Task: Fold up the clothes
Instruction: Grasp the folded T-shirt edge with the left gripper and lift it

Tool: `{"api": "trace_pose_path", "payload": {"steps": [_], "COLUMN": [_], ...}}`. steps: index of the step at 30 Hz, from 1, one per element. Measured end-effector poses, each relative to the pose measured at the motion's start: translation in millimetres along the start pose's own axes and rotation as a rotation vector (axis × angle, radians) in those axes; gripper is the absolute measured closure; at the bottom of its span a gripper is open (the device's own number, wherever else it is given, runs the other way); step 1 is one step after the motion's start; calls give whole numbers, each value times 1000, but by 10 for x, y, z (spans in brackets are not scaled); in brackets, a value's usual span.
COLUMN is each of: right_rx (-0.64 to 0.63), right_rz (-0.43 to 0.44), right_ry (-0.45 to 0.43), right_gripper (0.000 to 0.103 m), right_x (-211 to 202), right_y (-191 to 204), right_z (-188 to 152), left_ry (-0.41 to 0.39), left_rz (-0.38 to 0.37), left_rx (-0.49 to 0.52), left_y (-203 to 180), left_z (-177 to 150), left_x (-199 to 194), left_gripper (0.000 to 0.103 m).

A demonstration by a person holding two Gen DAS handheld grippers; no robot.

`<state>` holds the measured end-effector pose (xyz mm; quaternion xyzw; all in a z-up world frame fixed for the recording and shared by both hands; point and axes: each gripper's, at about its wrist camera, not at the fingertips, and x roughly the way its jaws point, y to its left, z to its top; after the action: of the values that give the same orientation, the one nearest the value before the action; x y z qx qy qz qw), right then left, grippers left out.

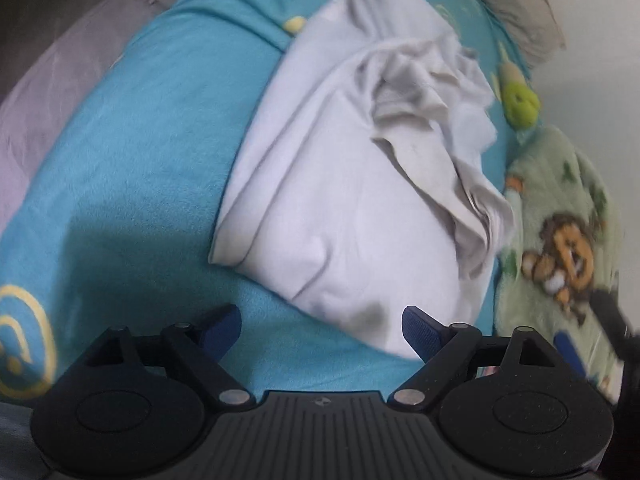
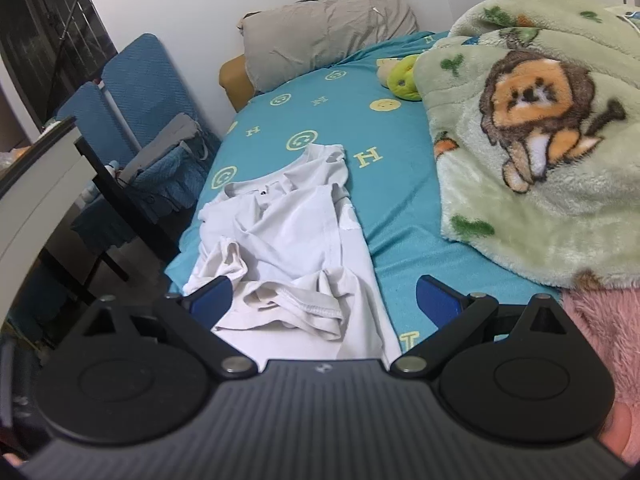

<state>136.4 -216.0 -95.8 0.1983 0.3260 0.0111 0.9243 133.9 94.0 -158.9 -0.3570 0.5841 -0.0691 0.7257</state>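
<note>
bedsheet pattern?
Teal bedsheet with yellow smiley faces and H letters; clearest in the right wrist view.

Both cameras sit just behind their own blue fingertips and look forward and down at the bed. The left wrist view is close and steep, tilted over the white shirt point(image 1: 344, 184). The right wrist view is flatter and looks along the teal sheet point(image 2: 400, 200) toward the pillow point(image 2: 324, 32). Both views share shirt, sheet, pillow and green lion blanket point(image 2: 532, 152).

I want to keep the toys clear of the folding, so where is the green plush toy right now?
In the right wrist view the green plush toy lies far up the teal bedsheet, against the left edge of the lion fleece blanket, beyond the white T-shirt and below the grey pillow.
</note>
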Motion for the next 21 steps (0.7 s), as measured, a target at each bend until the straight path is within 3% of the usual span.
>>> {"api": "trace_pose_path", "payload": {"steps": [6,10,14,17,21], "right_rx": [33,56,76,72,88], "right_rz": [7,19,31,42,51], "right_ry": [26,39,36,35,46], "right_gripper": [3,3,3,3,3], "right_x": [69,107,109,109,104], "right_y": [-44,-59,-48,-14,6], "right_z": [-41,-64,-75,-88,-115], "left_ry": [-122,-190,-170,-183,-189], "left_rz": [-112,-130,-129,-117,-178], "left_rx": [-72,33,47,19,-66], "left_y": [145,147,53,88,233], "left_z": [53,-98,-91,-82,-37], "left_x": [-59,-92,-50,-32,-26], "left_gripper": [24,32,33,50,55]}}
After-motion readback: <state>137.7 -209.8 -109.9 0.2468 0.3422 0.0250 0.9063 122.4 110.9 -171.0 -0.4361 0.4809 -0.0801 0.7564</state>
